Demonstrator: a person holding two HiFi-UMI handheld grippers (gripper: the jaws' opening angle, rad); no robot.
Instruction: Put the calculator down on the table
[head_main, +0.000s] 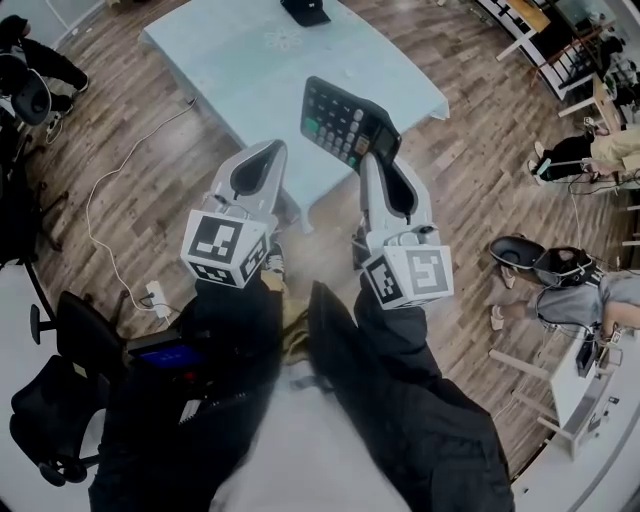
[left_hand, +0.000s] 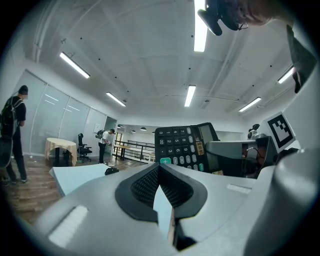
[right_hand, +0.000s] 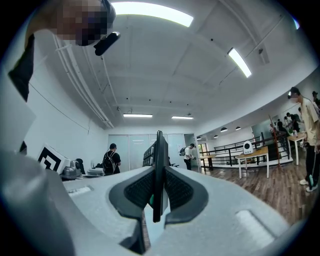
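A black calculator (head_main: 345, 120) with a green key stands tilted in the air over the near corner of the light blue table (head_main: 230, 60). My right gripper (head_main: 377, 160) is shut on its lower edge. In the right gripper view the calculator (right_hand: 159, 145) shows edge-on, and the pads (right_hand: 175, 190) of the right gripper (right_hand: 158, 175) press on both of its faces. To its left, also near the table corner, my left gripper (head_main: 266, 150) holds nothing. In the left gripper view its jaws (left_hand: 160, 170) meet at the tips, with the calculator (left_hand: 182, 145) beyond them to the right.
A small black object (head_main: 305, 10) lies at the table's far edge. On the wooden floor to the left a white cable runs to a power strip (head_main: 155, 298). A black office chair (head_main: 60, 390) stands at lower left. People sit at desks on the right (head_main: 570, 270).
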